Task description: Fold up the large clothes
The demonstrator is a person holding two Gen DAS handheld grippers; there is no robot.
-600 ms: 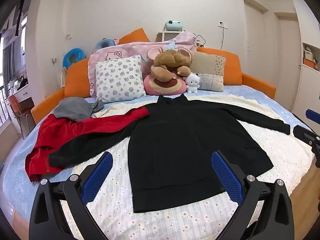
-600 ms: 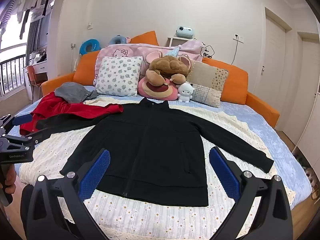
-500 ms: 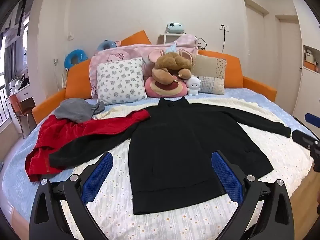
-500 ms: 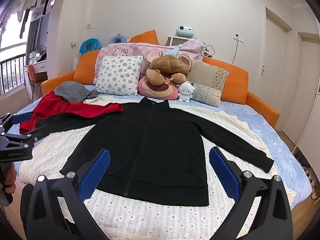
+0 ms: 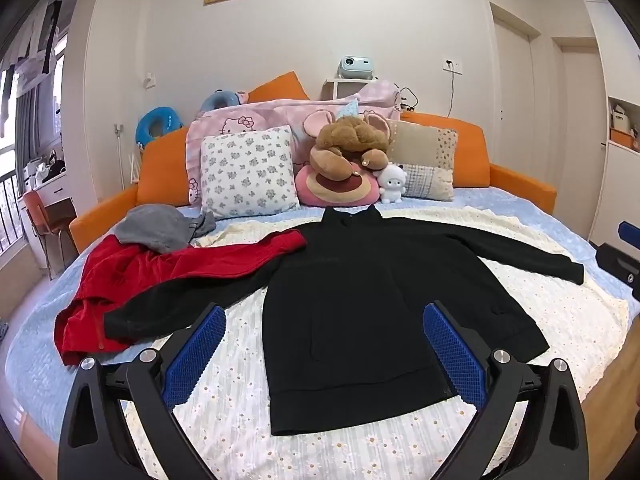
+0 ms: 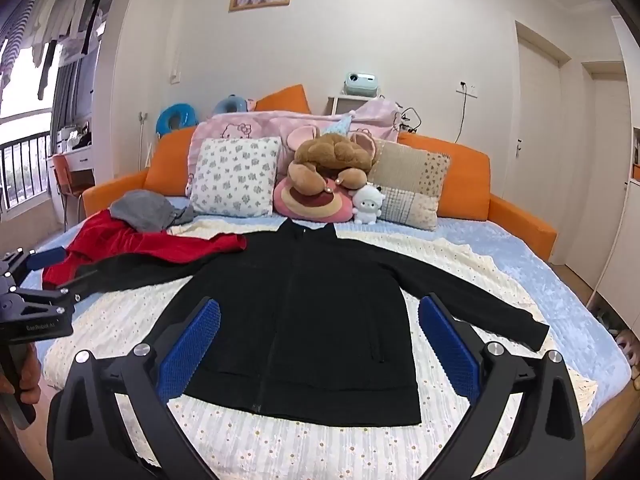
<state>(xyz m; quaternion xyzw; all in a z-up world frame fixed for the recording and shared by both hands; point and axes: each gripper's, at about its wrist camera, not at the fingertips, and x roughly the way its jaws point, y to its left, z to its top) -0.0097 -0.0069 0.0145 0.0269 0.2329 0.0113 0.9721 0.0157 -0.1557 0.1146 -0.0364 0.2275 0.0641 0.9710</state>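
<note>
Nearby, red garment [image 5: 168,276] overlaps black jacket [image 5: 360,312] sleeve; grey garment [image 5: 154,227] beside.

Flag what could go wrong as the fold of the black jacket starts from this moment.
1. The black jacket's left sleeve lies against the red garment, partly under its red sleeve; lifting it may drag the red one along.
2. Both grippers, left and right, are open and above the cloth; a pinch could also catch the daisy-print sheet.
3. The hem lies near the bed's edge, so a pull toward the person might slide the jacket off.
</note>
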